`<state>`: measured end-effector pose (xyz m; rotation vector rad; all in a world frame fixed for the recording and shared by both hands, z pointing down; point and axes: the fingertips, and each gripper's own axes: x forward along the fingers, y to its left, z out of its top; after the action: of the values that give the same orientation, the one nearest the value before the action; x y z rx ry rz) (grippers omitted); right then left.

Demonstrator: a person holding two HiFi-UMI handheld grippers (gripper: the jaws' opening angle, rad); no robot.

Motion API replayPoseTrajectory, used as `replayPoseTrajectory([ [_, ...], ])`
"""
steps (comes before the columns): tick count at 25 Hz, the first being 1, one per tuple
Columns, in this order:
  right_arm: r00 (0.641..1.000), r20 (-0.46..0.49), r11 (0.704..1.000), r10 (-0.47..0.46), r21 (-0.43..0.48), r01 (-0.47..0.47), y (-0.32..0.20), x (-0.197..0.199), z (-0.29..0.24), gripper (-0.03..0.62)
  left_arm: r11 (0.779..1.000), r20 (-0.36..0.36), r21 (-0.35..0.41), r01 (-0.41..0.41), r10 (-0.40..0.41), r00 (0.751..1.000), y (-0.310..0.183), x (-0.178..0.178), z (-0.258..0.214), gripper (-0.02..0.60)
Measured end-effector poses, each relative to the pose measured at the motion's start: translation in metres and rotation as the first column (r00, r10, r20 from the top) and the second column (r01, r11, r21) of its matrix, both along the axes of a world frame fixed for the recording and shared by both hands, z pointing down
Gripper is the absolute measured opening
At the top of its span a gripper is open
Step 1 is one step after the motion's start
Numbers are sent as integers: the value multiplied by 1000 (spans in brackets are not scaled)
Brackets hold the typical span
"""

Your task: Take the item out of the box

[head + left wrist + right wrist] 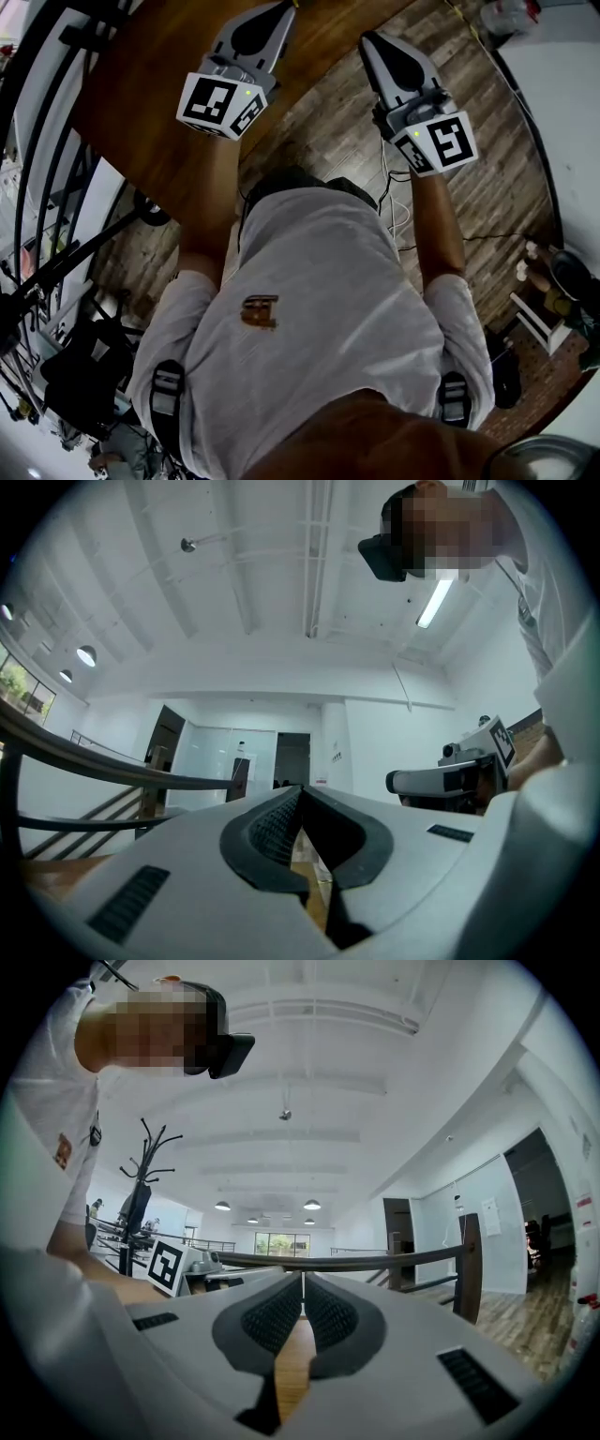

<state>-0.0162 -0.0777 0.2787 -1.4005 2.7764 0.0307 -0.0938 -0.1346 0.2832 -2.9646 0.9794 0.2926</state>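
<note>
No box and no item show in any view. In the head view my left gripper [281, 7] is held over a brown wooden table [159, 94], its jaws together and nothing between them. My right gripper [367, 39] hangs beside it over the plank floor [487, 141], pointing the same way, also closed and empty. The left gripper view shows its own shut jaws [302, 791] against the room, with the right gripper [450, 778] off to the right. In the right gripper view the dark pads meet at the tips [302, 1277]; the left gripper's marker cube [167, 1266] sits at the left.
The table's curved edge runs between the two grippers. Cables [398, 211] lie on the floor near the person's feet. Black stands and gear [56, 272] crowd the left side. A railing [375, 1260] and a coat rack [141, 1185] stand in the room.
</note>
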Motion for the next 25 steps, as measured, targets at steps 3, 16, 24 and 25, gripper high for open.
replayPoseTrajectory([
  [3, 1000, -8, 1000, 5, -3, -5, -25, 2, -1, 32, 1000, 21, -2, -6, 6, 1000, -30, 3, 3, 20],
  [16, 1000, 7, 999, -28, -24, 28, -117, 44, 6, 32, 1000, 232, 0, -19, 19, 973, -137, 52, 24, 20],
  [24, 996, 27, 995, -89, -43, 90, -191, 78, 19, 32, 999, 380, -53, 4, 16, 925, -211, 80, 67, 20],
  [25, 995, 28, 994, -98, -48, 99, -201, 82, 22, 32, 998, 397, -61, 8, 17, 918, -220, 83, 73, 20],
])
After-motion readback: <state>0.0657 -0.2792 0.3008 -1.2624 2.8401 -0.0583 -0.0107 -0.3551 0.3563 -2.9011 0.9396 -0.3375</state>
